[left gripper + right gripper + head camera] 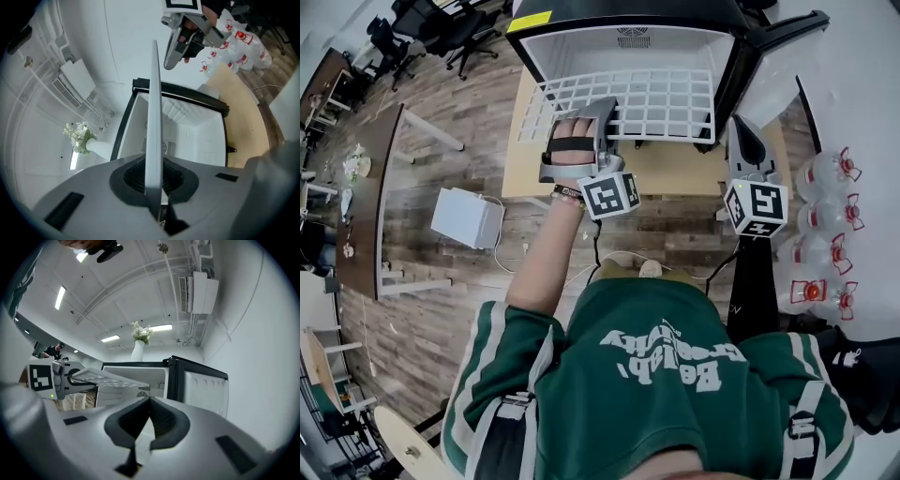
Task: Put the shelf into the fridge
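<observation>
Shelf (pixel 656 103) is clamped at its near-left edge by the left gripper (pixel 602 112), lying flat ahead of it, far edge at the fridge (pixel 581 42) mouth (right gripper (pixel 742 131) closed, empty, just right of the shelf).

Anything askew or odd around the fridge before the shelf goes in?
Nothing spilled or broken. One oddity: the shelf is clamped only by the left tongs on its near edge, left of centre, so its right side hangs unsupported at the fridge mouth. The right tongs are shut, empty, beside the door.
</observation>
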